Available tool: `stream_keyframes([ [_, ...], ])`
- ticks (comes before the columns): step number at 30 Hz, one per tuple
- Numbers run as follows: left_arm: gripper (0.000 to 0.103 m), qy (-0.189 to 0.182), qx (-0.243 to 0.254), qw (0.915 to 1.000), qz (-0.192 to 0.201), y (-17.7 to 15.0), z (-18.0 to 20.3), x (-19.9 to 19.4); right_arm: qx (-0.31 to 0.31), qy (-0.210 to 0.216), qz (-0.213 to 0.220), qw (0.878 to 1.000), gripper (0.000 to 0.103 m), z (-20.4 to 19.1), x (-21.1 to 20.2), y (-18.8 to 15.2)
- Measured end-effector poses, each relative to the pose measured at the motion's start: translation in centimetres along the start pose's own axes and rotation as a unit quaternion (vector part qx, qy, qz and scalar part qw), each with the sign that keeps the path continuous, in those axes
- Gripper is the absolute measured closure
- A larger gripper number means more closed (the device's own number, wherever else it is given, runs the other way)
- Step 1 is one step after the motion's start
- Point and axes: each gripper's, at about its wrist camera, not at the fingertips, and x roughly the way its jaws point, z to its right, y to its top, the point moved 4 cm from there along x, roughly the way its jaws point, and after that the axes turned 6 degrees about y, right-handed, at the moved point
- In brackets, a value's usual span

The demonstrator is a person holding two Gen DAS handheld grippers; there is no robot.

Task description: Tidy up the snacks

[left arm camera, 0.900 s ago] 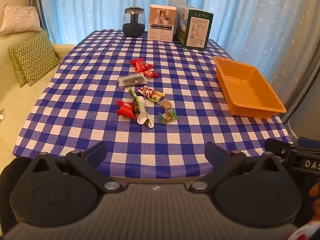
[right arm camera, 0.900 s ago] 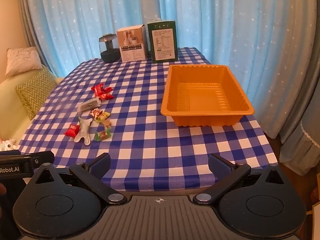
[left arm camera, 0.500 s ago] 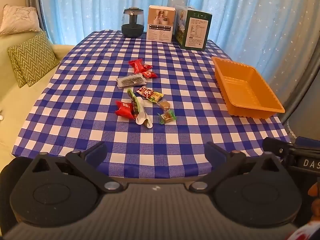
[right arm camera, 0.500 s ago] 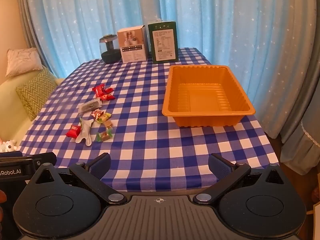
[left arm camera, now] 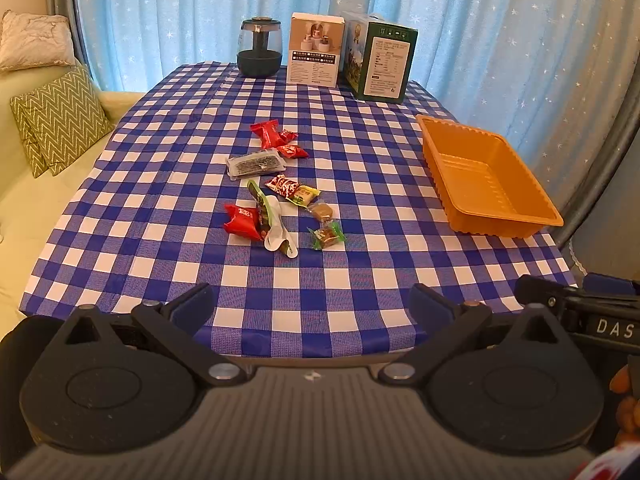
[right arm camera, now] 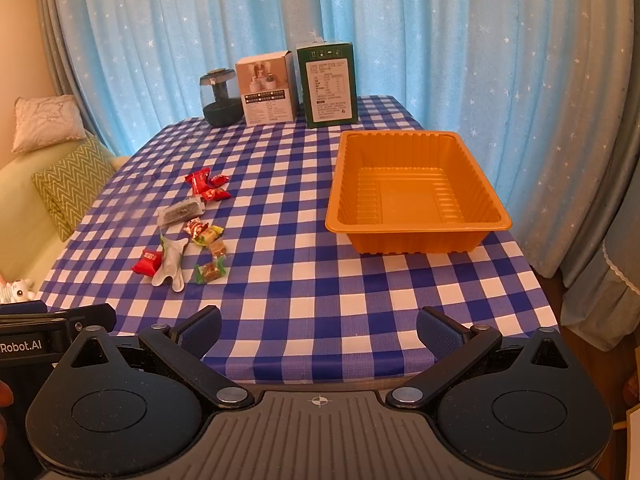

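Observation:
Several wrapped snacks lie scattered mid-table on the blue-and-white checked cloth (left arm camera: 160, 200): red packets (left arm camera: 276, 138), a dark flat bar (left arm camera: 256, 163), a red candy (left arm camera: 242, 221), a white-and-green wrapper (left arm camera: 276, 232) and a small green-ended candy (left arm camera: 328, 235). An empty orange tray (left arm camera: 532, 220) stands at the right. My left gripper (left arm camera: 312, 308) hangs open over the near table edge, well short of the snacks. My right gripper (right arm camera: 318, 328) is open too, at the near edge, with the orange tray (right arm camera: 416, 228) ahead and the snacks (right arm camera: 188, 236) to its left.
At the far edge stand a dark glass jar (left arm camera: 259, 48), a white box (left arm camera: 316, 56) and a green box (left arm camera: 380, 62). Blue curtains hang behind. A sofa with a zigzag cushion (left arm camera: 60, 120) lies left of the table. The other gripper's body (left arm camera: 580, 316) shows at lower right.
Both views have drawn back a little; the table contents sit slightly farther off. Nothing on the table moved, and both grippers stayed open.

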Motion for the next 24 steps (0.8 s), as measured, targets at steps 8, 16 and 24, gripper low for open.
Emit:
stream_keyframes([
  [8, 0.000, -0.005, 0.000, 1.0000, 0.001, 0.01, -0.10, -0.04, 0.000, 0.001, 0.001, 1.000, 0.000, -0.22, 0.02, 0.05],
  [16, 0.000, -0.007, -0.001, 1.0000, 0.001, 0.03, -0.12, -0.08, 0.001, 0.001, 0.001, 1.000, 0.000, -0.20, 0.01, 0.02],
  [24, 0.000, -0.009, -0.002, 1.0000, 0.001, 0.08, -0.19, -0.15, 0.001, 0.002, 0.001, 1.000, 0.000, -0.15, -0.08, 0.07],
])
